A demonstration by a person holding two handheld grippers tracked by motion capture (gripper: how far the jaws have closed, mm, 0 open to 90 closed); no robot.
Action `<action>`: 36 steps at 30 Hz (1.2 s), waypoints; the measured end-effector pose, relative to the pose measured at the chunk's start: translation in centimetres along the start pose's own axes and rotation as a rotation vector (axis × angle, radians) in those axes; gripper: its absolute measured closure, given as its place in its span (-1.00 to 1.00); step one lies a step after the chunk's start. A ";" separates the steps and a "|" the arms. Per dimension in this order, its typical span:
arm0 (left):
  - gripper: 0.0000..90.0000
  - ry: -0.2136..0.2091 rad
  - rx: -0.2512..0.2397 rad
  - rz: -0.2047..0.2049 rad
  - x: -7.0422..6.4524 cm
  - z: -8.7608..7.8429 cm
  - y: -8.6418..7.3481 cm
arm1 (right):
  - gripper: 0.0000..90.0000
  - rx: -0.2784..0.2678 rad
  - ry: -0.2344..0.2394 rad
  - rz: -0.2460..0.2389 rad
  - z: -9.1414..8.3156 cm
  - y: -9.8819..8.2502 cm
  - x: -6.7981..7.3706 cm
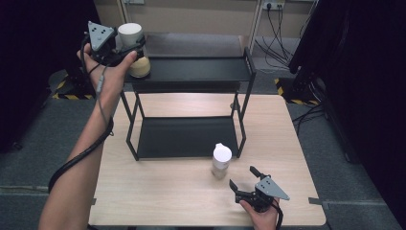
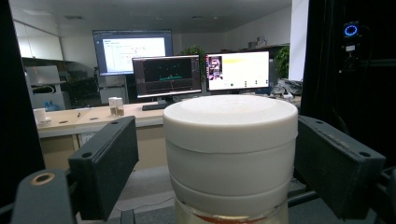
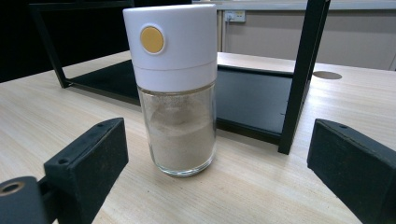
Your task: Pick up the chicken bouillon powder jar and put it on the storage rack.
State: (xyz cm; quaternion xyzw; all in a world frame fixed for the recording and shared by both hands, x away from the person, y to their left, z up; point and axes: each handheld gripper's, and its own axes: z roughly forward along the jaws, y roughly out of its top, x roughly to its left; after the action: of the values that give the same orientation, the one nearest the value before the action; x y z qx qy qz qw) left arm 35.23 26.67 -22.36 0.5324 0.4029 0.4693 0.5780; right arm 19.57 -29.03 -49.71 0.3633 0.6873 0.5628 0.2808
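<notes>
A jar with a wide white lid (image 2: 230,123) and pale contents stands at the left end of the black rack's top shelf (image 1: 201,69). My left gripper (image 2: 215,154) has a jaw on each side of the lid, and a gap shows at the left pad, so it is open. From above, the left gripper (image 1: 134,48) sits at this jar (image 1: 130,34). A glass shaker (image 3: 177,93) with a white cap, a yellow dot and beige powder stands on the table. My right gripper (image 3: 217,140) faces it, open and short of it. The right gripper (image 1: 243,177) is just to the right of the shaker (image 1: 221,160).
The black two-tier rack stands mid-table, its lower shelf (image 1: 186,136) bare and its front right post (image 3: 296,79) just behind the shaker. Bare wooden tabletop (image 1: 158,187) lies in front of the rack. Desks with monitors (image 2: 168,77) show far behind the jar.
</notes>
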 end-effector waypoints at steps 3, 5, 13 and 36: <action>-0.68 -0.006 -0.007 -0.005 -0.1 -0.4 -0.2 | -0.88 -0.002 0.000 0.003 0.0 0.0 0.0; -0.68 -0.006 -0.007 -0.003 -0.1 -0.6 -0.5 | -0.88 -0.002 0.000 0.000 0.0 0.0 0.0; -0.69 -0.014 -0.013 0.006 -0.2 -1.7 -1.2 | -0.88 -0.002 0.000 -0.001 0.0 0.0 0.0; -0.70 -0.045 -0.031 -0.003 -0.4 -4.7 -3.9 | -0.88 0.000 -0.005 -0.002 0.0 0.0 0.1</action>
State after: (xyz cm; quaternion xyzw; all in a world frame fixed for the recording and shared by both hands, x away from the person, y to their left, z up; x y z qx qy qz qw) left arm 31.02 27.45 -26.81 0.5332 0.3833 0.4625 0.5957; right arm 19.49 -28.94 -49.70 0.3639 0.6870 0.5617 0.2831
